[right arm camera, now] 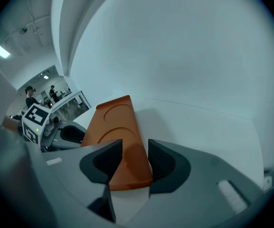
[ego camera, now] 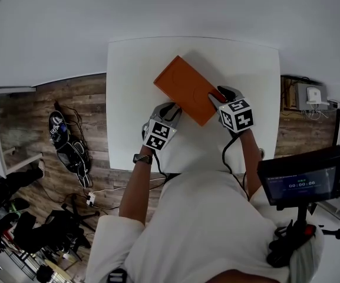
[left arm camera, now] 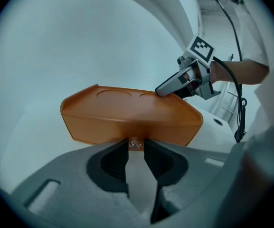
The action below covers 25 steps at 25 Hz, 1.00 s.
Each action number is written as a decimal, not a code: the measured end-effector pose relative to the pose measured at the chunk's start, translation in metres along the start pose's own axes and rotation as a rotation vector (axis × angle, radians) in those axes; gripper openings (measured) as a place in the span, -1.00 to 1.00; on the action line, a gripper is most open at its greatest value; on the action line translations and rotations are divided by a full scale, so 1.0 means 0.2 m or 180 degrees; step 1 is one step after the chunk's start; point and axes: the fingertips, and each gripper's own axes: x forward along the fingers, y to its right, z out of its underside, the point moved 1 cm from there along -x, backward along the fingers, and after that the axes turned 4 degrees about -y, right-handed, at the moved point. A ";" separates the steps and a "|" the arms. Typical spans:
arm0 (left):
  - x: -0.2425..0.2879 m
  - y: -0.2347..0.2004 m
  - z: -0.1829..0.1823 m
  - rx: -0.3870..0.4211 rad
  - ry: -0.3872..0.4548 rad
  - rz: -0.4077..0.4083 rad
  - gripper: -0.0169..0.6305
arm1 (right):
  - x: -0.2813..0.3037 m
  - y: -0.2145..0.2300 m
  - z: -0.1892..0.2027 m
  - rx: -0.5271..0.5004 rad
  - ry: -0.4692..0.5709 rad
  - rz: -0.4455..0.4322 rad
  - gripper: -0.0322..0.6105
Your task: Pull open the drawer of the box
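One smooth, flat orange box [ego camera: 187, 87], rectangular with two shallow round dents in its top, lies slantwise on the plain white table [ego camera: 128, 63]. The left claw [left arm camera: 136, 149] pinches the one small shiny knob [left arm camera: 135, 142] on its front. The right claw [right arm camera: 135, 145] stands spread over the box's end, gripping nothing.

- Head camera sits above the person, looking steeply down on the white table [ego camera: 128, 63] and the orange box [ego camera: 184, 87].
- Left gripper [left arm camera: 136, 148] camera is close to the box's knob [left arm camera: 135, 143], facing the right gripper [left arm camera: 167, 88].
- Right gripper camera looks along the box's lid.
- All three views share the box.
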 end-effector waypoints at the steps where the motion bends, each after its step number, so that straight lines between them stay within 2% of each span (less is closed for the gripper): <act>1: 0.00 -0.01 0.00 -0.0008 0.0009 -0.0009 -0.62 | 0.01 0.00 0.01 -0.0089 -0.0043 0.0040 -0.36; 4: 0.00 -0.02 0.00 -0.0002 0.0018 -0.0037 -0.69 | 0.02 -0.01 0.01 -0.0252 -0.0076 0.0108 -0.36; 8: 0.01 -0.02 0.00 0.0000 0.0012 -0.0068 -0.70 | 0.02 0.00 0.01 -0.0311 0.0072 0.0129 -0.35; 18: -0.02 -0.06 0.07 -0.0064 -0.0022 -0.0131 -0.70 | 0.07 0.02 0.00 -0.0226 0.0067 0.0026 -0.34; 25: -0.03 -0.07 0.10 -0.0131 -0.0049 -0.0175 -0.70 | 0.09 0.05 0.00 -0.0206 0.0045 0.0050 -0.34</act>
